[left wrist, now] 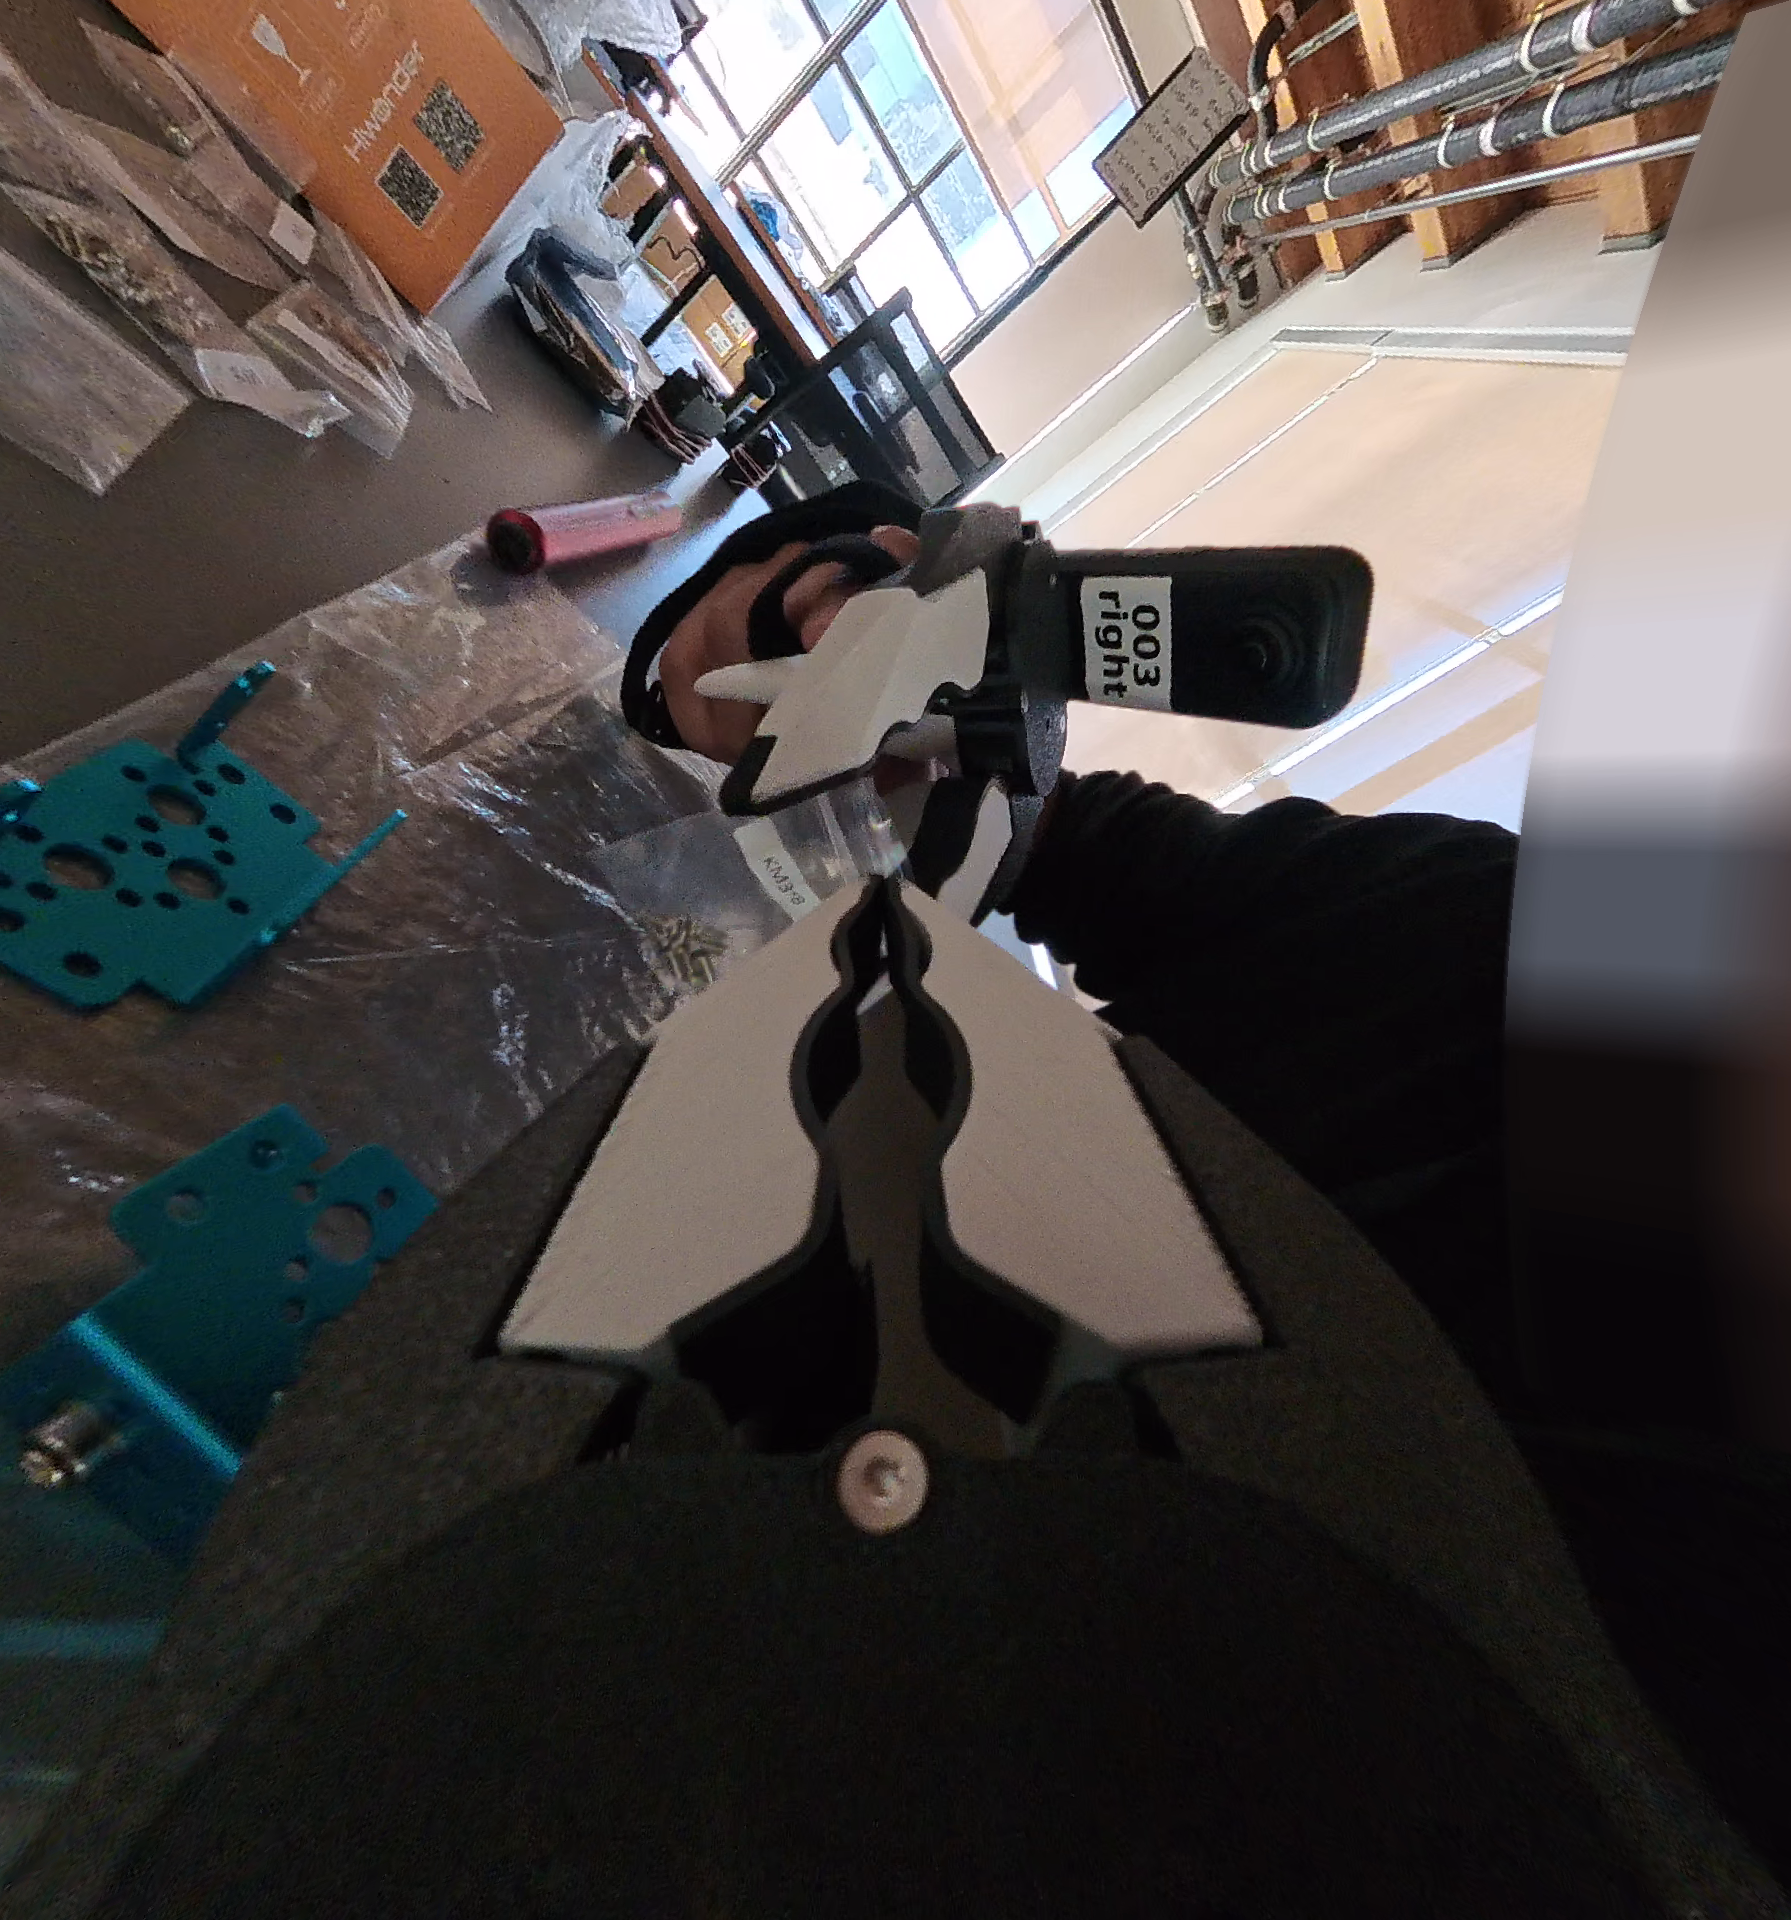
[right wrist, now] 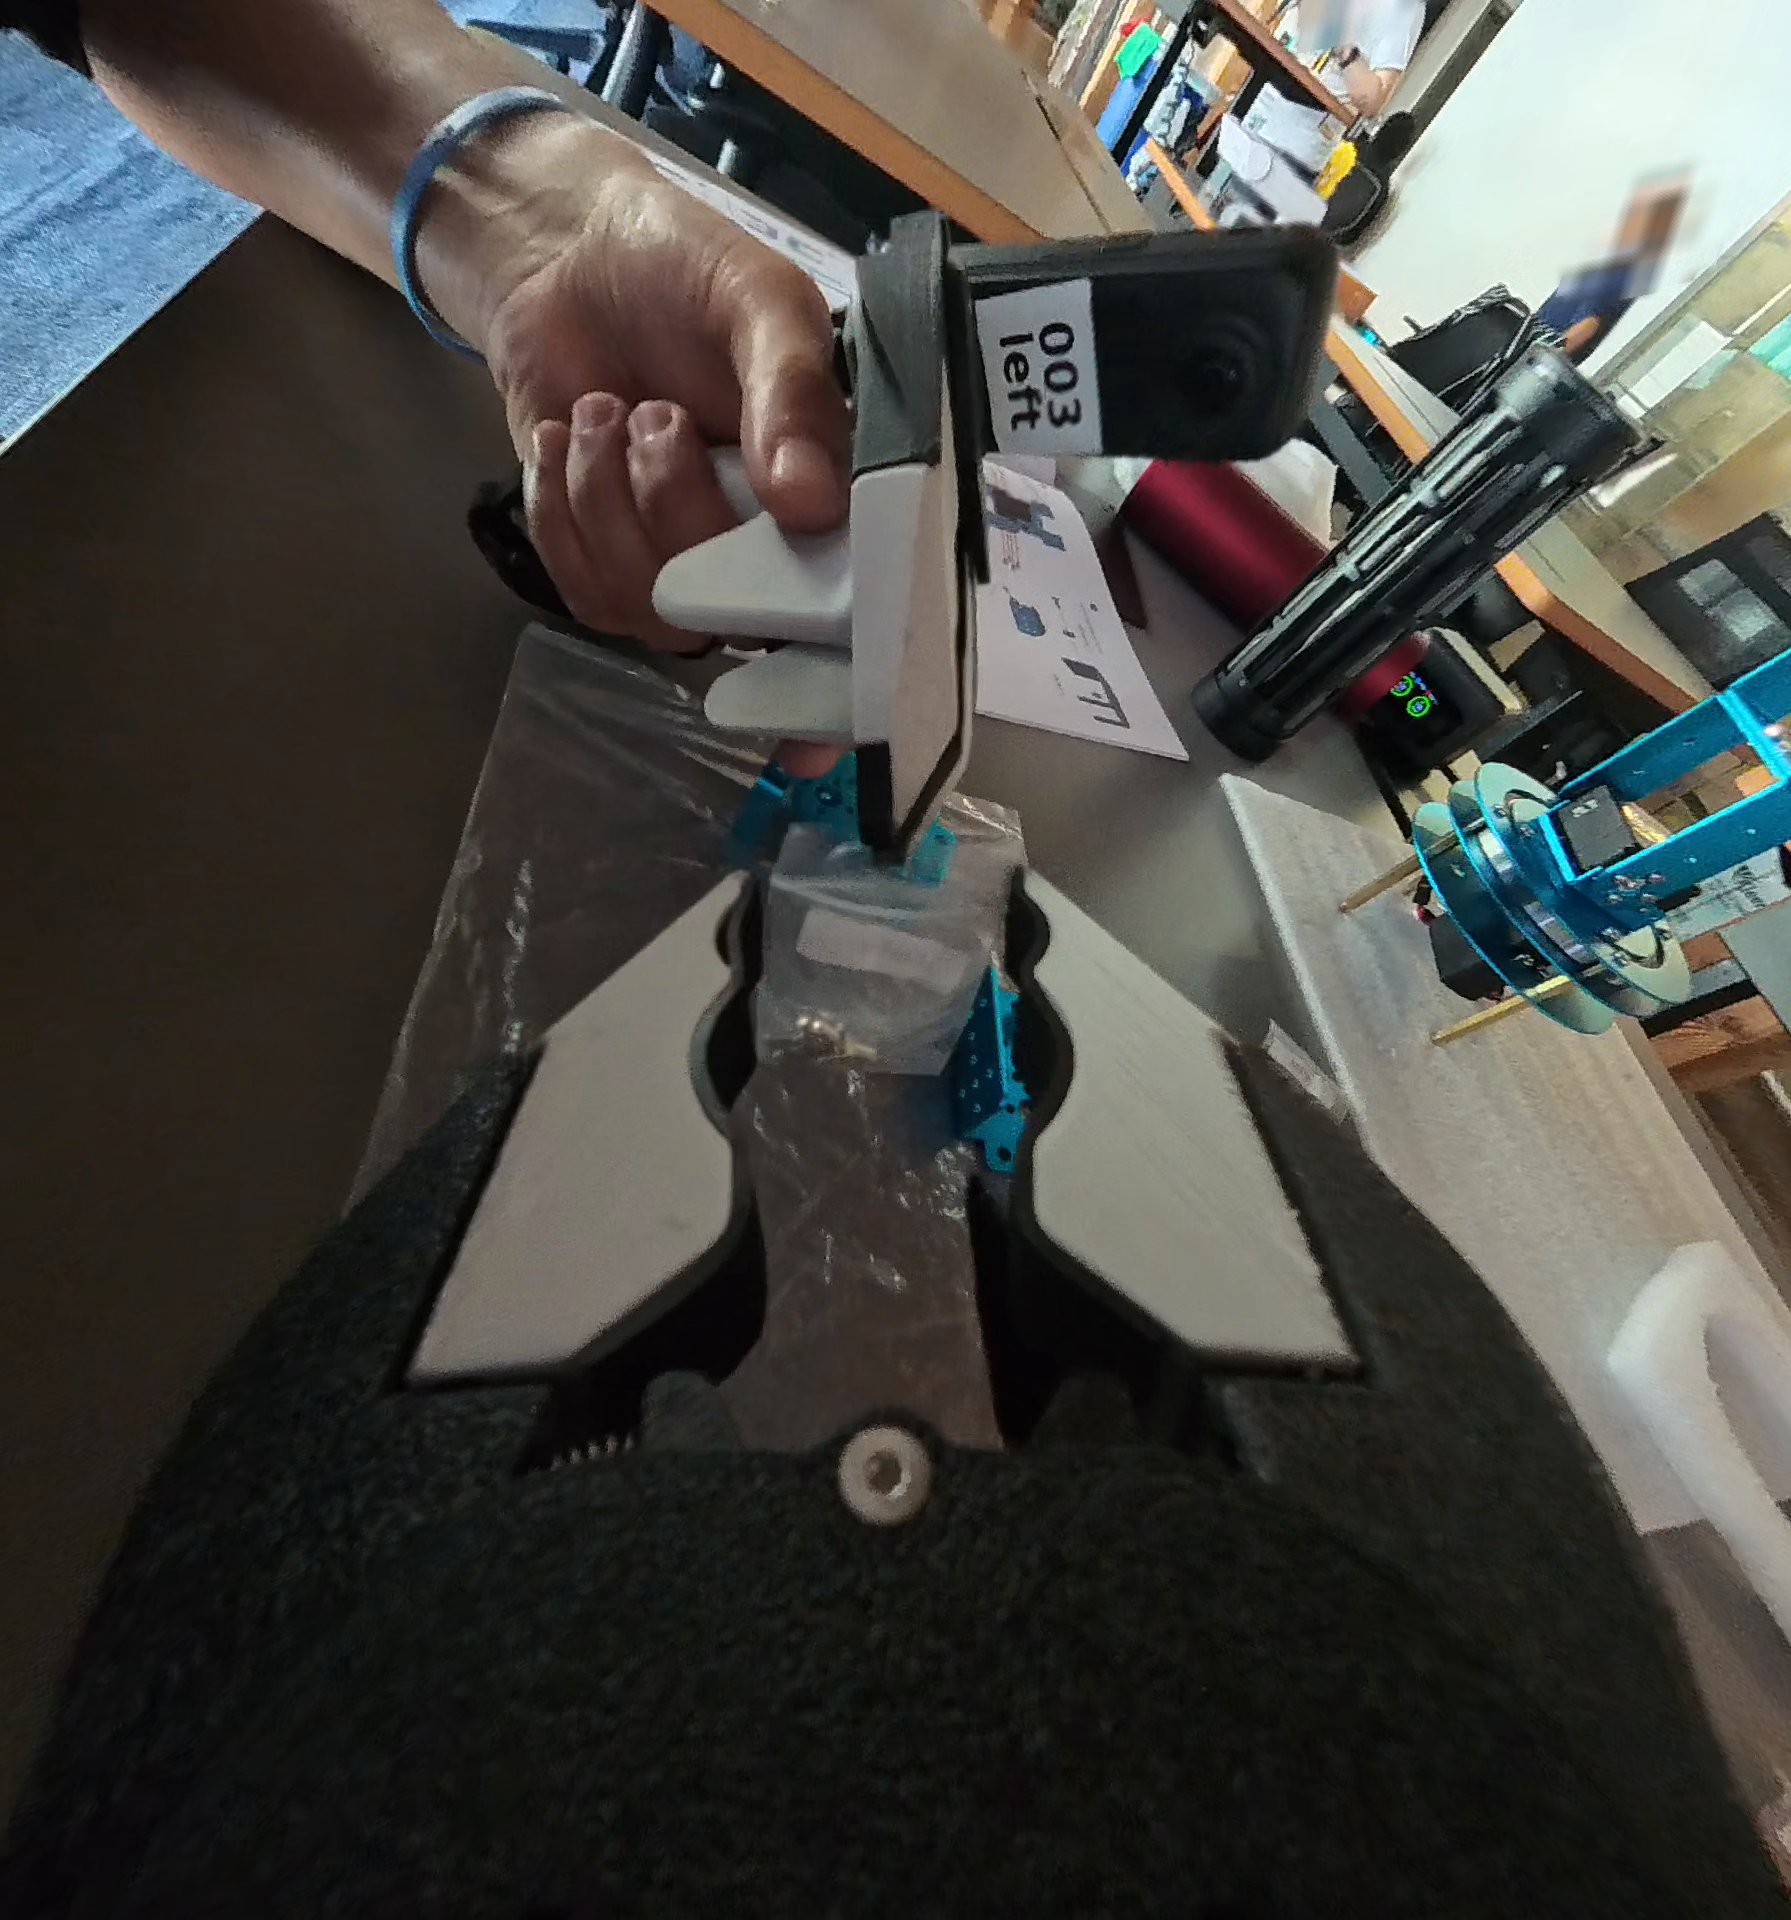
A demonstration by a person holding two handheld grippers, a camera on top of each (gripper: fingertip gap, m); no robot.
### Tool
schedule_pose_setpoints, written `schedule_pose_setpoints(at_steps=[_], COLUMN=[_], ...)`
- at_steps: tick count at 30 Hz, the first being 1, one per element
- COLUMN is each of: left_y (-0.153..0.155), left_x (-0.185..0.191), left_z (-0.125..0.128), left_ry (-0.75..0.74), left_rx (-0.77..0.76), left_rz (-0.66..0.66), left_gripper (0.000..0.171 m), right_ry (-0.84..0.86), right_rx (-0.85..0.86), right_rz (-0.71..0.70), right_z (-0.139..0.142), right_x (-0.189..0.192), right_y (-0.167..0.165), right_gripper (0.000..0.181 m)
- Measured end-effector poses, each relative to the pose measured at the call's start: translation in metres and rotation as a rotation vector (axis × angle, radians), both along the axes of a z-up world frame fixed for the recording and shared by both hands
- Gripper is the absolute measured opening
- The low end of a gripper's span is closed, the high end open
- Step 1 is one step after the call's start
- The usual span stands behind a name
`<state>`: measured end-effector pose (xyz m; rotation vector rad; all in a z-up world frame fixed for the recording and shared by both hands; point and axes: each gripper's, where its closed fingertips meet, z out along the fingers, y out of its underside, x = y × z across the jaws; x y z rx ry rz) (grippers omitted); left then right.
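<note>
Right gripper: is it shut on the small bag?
No, the right gripper stands open, its fingers apart beside the small clear bag pinched by the left gripper.

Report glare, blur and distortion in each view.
Left wrist view: windows blow out white; wide-angle lens bends the room; mosaic patch at right edge; left gripper sharp, shut on the small clear bag. Right wrist view: right gripper open and motion-blurred; bag's contents soft; plastic sheet shows glare streaks; background shelves unfocused.
</note>
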<state>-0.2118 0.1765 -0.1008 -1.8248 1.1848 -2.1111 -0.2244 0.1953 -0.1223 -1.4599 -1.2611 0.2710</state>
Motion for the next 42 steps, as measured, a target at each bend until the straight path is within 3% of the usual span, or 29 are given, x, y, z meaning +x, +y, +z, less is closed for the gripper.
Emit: schedule_pose_setpoints(at_steps=[5, 10, 13, 14, 16, 19, 22, 25, 28, 33, 37, 42], left_y=[0.010, 0.016, 0.017, 0.016, 0.013, 0.014, 0.014, 0.010, 0.006, 0.007, 0.007, 0.010], left_x=[-0.001, 0.001, 0.004, 0.005, 0.006, 0.005, 0.003, 0.000, -0.007, -0.014, -0.014, -0.012], left_z=[-0.009, -0.017, -0.016, -0.017, -0.019, -0.021, -0.023, -0.012, 0.010, 0.035, 0.035, 0.032], left_ry=[0.044, 0.071, 0.076, 0.082, 0.087, 0.088, 0.099, 0.037, -0.077, -0.188, -0.190, -0.180], left_rx=[0.114, 0.340, 0.404, 0.413, 0.421, 0.395, 0.359, 0.324, 0.264, 0.227, 0.231, 0.240], left_rz=[0.041, 0.082, 0.113, 0.112, 0.103, 0.103, 0.076, 0.031, -0.015, -0.008, -0.007, 0.009], left_gripper=[0.000, 0.000, 0.025, 0.025, 0.023, 0.003, 0.000, 0.000, 0.000, 0.000, 0.000, 0.000], right_ry=[0.008, -0.040, -0.076, -0.088, -0.107, -0.146, -0.167, -0.025, 0.223, 0.520, 0.615, 0.560], right_rx=[-0.021, -0.019, -0.005, 0.003, 0.021, 0.093, 0.105, -0.030, -0.247, -0.711, -0.719, -0.719], right_rz=[-0.011, -0.046, -0.075, -0.081, -0.073, -0.088, -0.083, 0.012, 0.084, 0.306, 0.357, 0.335], right_z=[0.002, -0.004, -0.007, -0.007, -0.007, -0.005, -0.008, 0.001, 0.024, 0.036, 0.049, 0.041], right_x=[0.005, 0.008, 0.010, 0.010, 0.006, 0.003, 0.001, -0.002, 0.011, 0.021, 0.025, 0.022], right_y=[0.002, 0.006, 0.009, 0.009, 0.007, 0.006, 0.004, -0.009, -0.010, -0.020, -0.021, -0.022], right_gripper=[0.039, 0.036, 0.033, 0.033, 0.032, 0.034, 0.037, 0.045, 0.049, 0.036, 0.021, 0.000])
